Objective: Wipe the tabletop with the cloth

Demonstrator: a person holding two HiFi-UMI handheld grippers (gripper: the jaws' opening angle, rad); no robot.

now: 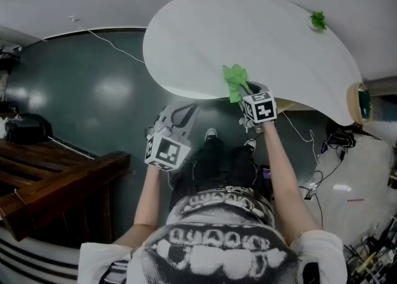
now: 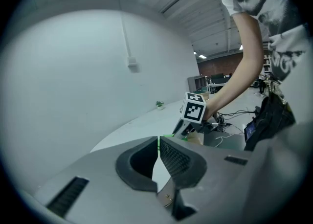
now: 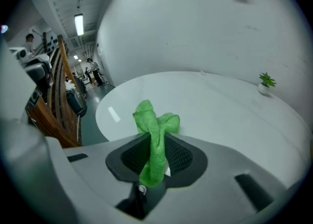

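Nearest: left gripper (image 1: pixel 182 114) held over the dark green floor (image 1: pixel 93 90), short of the table edge. Jaws pressed together, nothing between them.

Next: right gripper (image 1: pixel 246 90) at the near rim of the white rounded tabletop (image 1: pixel 267 41). Jaws clenched on a crumpled bright green cloth (image 3: pixel 155 130). The cloth's free end sticks out past the jaws over the tabletop's near edge and seems to touch the surface, though contact is unclear.

Farthest: small green potted plant (image 1: pixel 318 21) on the tabletop's far side, well apart from the cloth.
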